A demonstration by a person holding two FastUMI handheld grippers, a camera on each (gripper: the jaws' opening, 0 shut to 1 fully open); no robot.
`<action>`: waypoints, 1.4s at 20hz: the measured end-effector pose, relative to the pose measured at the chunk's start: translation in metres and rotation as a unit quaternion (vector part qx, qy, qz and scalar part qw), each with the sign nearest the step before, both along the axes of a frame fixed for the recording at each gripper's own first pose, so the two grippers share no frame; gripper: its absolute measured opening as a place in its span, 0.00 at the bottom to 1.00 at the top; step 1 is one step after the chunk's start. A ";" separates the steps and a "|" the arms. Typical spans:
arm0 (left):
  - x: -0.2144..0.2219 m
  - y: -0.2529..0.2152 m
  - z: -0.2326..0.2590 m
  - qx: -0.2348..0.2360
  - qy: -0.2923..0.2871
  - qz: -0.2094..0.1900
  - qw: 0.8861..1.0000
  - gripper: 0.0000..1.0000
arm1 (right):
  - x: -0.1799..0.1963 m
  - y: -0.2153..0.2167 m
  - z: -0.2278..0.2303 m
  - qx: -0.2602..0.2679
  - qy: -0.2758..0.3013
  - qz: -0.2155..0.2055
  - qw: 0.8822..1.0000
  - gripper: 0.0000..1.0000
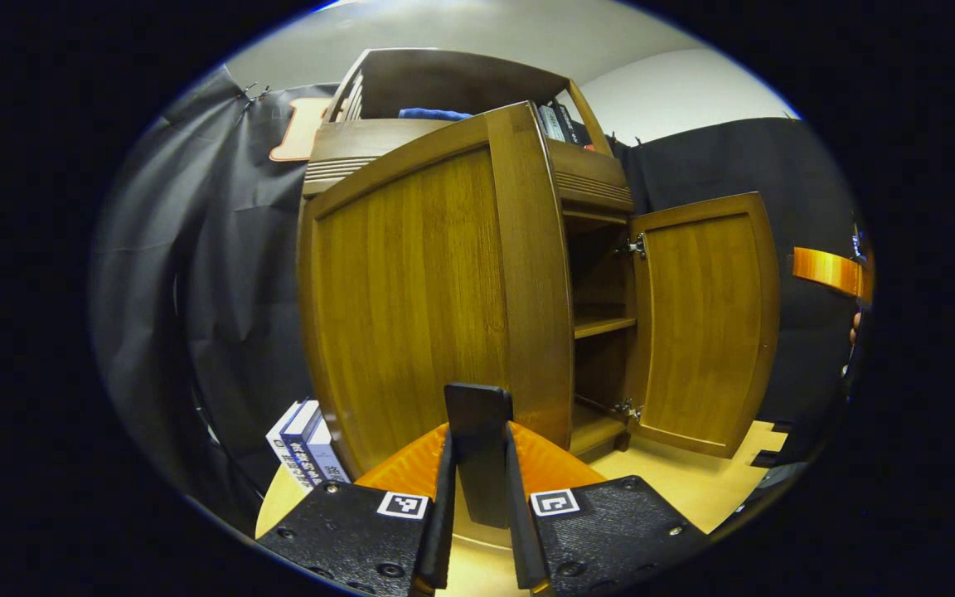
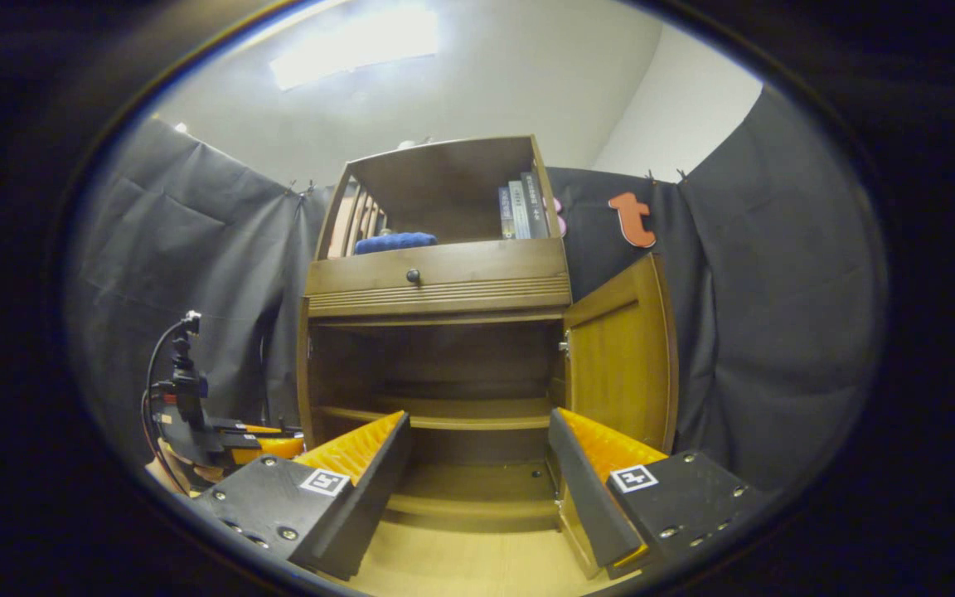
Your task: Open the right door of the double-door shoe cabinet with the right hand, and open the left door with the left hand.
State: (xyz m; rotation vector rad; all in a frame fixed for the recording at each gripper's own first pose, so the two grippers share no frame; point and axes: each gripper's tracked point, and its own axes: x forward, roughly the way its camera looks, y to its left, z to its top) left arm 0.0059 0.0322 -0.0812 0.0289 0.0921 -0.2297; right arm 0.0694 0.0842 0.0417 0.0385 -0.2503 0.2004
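Observation:
The wooden shoe cabinet stands ahead with both lower doors swung out. In the left gripper view the left door faces me close up. My left gripper is shut on a dark handle low on the door's free edge. The right door stands wide open beyond it, showing the inner shelf. In the right gripper view my right gripper is open, fingers wide apart with nothing between them, just left of the right door. The left gripper and a hand show at the lower left.
Several books lean beside the cabinet's left foot. On the open top shelf are more books and a blue item. A drawer with a knob sits above the doors. The right gripper shows at the far right.

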 end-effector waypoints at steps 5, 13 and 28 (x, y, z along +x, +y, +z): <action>-0.018 0.026 -0.003 -0.007 0.011 0.026 1.000 0.30 | 0.001 0.014 -0.006 0.001 0.002 0.009 1.000 0.99; -0.040 0.093 0.008 0.001 0.001 0.128 0.992 0.25 | 0.014 0.047 -0.032 -0.040 0.030 0.020 0.999 1.00; -0.043 0.164 0.006 -0.003 -0.003 0.082 0.997 0.05 | 0.008 0.079 -0.021 -0.010 0.025 0.053 0.998 1.00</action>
